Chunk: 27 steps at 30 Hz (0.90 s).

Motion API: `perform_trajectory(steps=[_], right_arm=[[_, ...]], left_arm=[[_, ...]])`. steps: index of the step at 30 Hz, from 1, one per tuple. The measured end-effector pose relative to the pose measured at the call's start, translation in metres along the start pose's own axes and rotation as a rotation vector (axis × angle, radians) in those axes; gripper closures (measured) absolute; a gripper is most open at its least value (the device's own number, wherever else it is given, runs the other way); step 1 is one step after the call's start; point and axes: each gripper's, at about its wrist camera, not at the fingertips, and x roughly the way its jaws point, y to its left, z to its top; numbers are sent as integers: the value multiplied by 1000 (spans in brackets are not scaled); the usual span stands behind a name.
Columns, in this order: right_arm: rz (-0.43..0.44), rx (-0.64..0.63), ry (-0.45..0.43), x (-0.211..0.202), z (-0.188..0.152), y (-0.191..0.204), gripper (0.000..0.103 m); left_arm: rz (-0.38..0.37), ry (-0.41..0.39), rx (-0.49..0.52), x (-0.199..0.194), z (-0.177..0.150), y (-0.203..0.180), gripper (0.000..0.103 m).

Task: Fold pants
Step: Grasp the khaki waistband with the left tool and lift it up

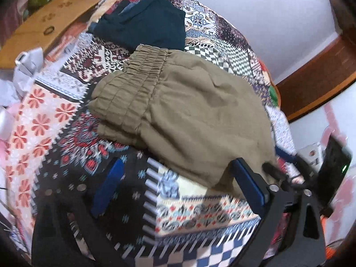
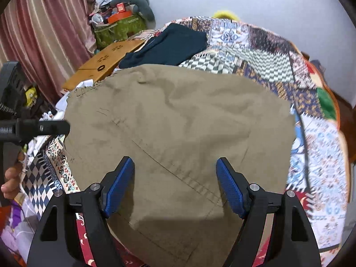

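The olive-khaki pants (image 1: 189, 106) lie folded on the patchwork bedspread (image 1: 44, 115), with the elastic waistband (image 1: 138, 77) at the left in the left wrist view. They fill the middle of the right wrist view (image 2: 178, 133). My left gripper (image 1: 175, 171) is open and empty, over the bedspread at the pants' near edge. My right gripper (image 2: 175, 171) is open and empty, just above the pants' near part. The other gripper's black body (image 2: 33, 126) shows at the left of the right wrist view.
A folded dark teal garment (image 1: 144, 22) lies beyond the pants, also in the right wrist view (image 2: 169, 44). A wooden board (image 2: 106, 60) and a green bag (image 2: 118, 31) sit at the far left. A wooden bed frame (image 1: 316, 82) is at the right. White cloth (image 1: 24, 71) lies at the left.
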Motion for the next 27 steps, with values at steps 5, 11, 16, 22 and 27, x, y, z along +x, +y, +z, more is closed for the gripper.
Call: perform_trajectory(steps=[5, 11, 16, 22, 27], right_arm=[[38, 2, 19, 1, -4, -2, 23], [53, 7, 17, 1, -5, -3, 22], [51, 27, 15, -4, -5, -7, 22], [14, 75, 13, -13, -6, -24, 22], [-25, 109, 18, -19, -13, -40, 22]], left_arm=[[-68, 17, -88, 14, 25, 13, 2], [-23, 15, -143, 25, 50, 26, 49], [1, -39, -132, 11, 52, 29, 65], [238, -190, 61, -31, 49, 2, 68], [434, -357, 235, -66, 44, -29, 69]])
